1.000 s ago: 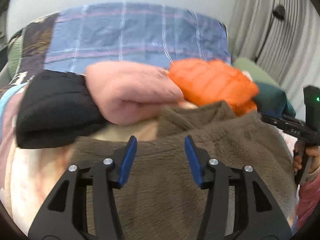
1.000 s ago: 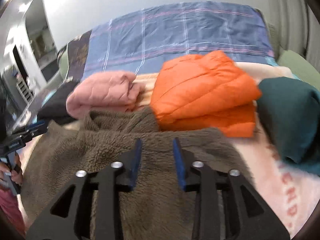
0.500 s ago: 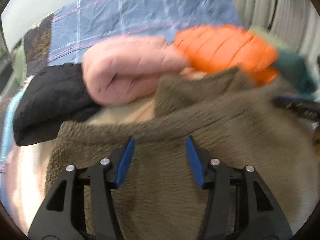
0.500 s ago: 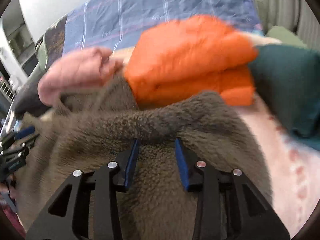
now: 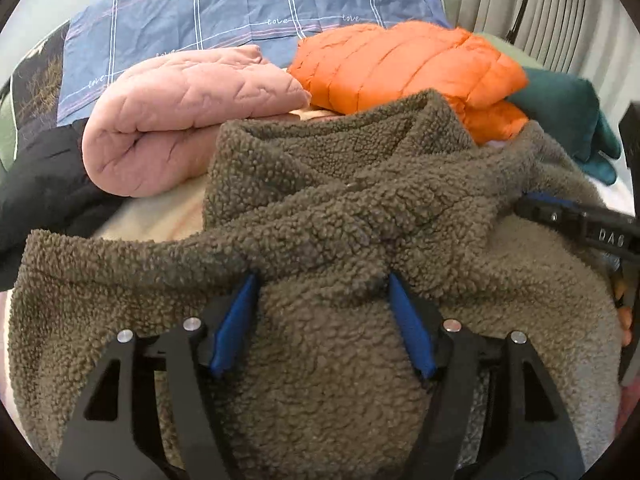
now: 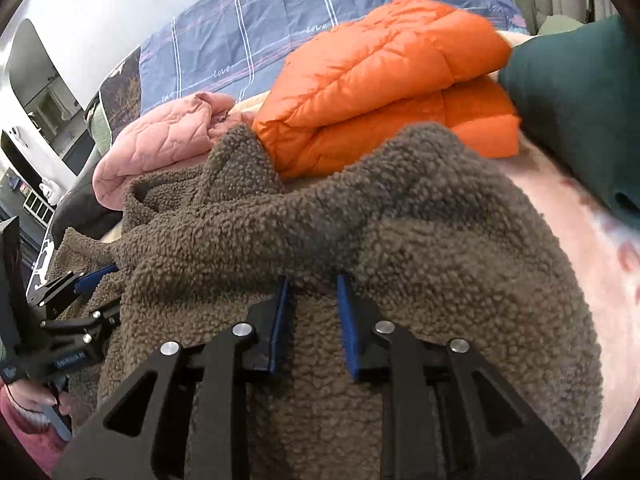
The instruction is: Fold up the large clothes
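Observation:
A brown fleece jacket (image 5: pixel 340 200) lies bunched on the bed, collar toward the far side. My left gripper (image 5: pixel 322 284) is low on it. Its jaws are opening and stand wide, with a mound of fleece between them and a fold draped over the tips. In the right wrist view the same fleece (image 6: pixel 400 220) fills the foreground. My right gripper (image 6: pixel 312 284) has its jaws closing, and the blue pads pinch a ridge of fleece in a narrow gap. Each gripper shows in the other's view: the right gripper (image 5: pixel 536 204) at the jacket's right edge, the left gripper (image 6: pixel 92 276) at its left edge.
Folded clothes line the far side: a black garment (image 5: pixel 36 184), a pink quilted jacket (image 5: pixel 180 112), an orange puffer jacket (image 5: pixel 400 64) and a teal garment (image 5: pixel 568 116). Behind them lies a blue plaid cover (image 5: pixel 240 8). A curtain (image 5: pixel 540 0) hangs at the far right.
Both grippers have dropped lower and closer onto the fleece, which is now bunched up. The left jaws have spread wider. The right jaws have narrowed onto a fold.

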Tool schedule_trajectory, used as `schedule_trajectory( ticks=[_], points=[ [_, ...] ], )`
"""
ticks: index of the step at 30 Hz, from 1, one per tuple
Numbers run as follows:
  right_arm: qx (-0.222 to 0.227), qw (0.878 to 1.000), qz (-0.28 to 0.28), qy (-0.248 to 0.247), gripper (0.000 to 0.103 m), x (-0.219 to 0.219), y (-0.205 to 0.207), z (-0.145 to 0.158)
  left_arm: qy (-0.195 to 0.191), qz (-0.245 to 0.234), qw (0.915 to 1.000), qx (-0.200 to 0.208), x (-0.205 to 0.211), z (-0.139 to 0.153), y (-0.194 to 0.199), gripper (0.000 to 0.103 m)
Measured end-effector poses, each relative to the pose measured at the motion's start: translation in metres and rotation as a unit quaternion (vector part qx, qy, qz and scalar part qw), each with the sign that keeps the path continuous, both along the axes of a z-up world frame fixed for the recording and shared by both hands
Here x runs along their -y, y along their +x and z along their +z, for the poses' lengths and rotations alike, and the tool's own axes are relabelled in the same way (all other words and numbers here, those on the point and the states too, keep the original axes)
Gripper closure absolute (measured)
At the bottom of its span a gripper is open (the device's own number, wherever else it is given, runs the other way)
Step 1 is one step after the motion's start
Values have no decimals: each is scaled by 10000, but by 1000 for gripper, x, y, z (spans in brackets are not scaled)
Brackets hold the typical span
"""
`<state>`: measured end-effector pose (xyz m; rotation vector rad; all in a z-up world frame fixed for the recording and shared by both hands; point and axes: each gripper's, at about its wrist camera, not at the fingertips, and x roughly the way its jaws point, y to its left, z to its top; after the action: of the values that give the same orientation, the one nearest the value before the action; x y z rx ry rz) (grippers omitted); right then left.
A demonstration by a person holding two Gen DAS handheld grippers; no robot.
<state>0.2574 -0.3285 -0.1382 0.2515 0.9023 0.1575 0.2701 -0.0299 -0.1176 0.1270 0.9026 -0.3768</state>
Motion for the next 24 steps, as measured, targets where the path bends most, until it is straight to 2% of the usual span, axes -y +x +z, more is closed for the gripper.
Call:
schedule_trajectory(
  ticks=[2, 4, 8, 13, 15, 16, 17, 18, 20, 21, 22, 24],
  points=[
    [101, 9998, -33, -195, 81, -4, -10, 1, -235, 20, 9997, -7, -9, 7, -6, 35],
    [216, 9991, -32, -372, 80, -9, -25, 5, -636, 218, 9977, 69, -30, 23, -22, 36],
    [421, 9974, -24, -580, 77, -16, -50, 6, -886, 432, 9943, 411, -75, 42, -69, 34],
    [503, 9959, -276, -694, 74, -13, -77, 18, -1149, 821, 9892, 384, -129, 45, -121, 33],
    [455, 9960, -555, -538, 70, -22, -93, 29, -1042, 1082, 9872, 529, -148, 41, -144, 33],
    [510, 9970, -484, -324, 70, -29, -102, 36, -1019, 1166, 9864, 552, -155, 38, -154, 33],
    [715, 9973, -140, -71, 70, -43, -117, 44, -1007, 1261, 9854, 550, -161, 36, -161, 33],
    [824, 9966, 49, -56, 68, -50, -125, 47, -1007, 1296, 9851, 514, -165, 32, -165, 32],
    [827, 9945, 346, -532, 61, -76, -139, 39, -863, 1333, 9867, 350, -166, 19, -167, 27],
    [669, 9924, 432, -939, 61, -85, -138, 19, -681, 1402, 9873, 304, -166, 10, -166, 23],
    [736, 9896, 502, -1129, 60, -90, -138, 3, -644, 1420, 9871, 349, -168, 4, -167, 21],
    [1033, 9831, 559, -1407, 60, -95, -146, -4, -931, 1493, 9837, 386, -175, -1, -172, 21]
  ],
)
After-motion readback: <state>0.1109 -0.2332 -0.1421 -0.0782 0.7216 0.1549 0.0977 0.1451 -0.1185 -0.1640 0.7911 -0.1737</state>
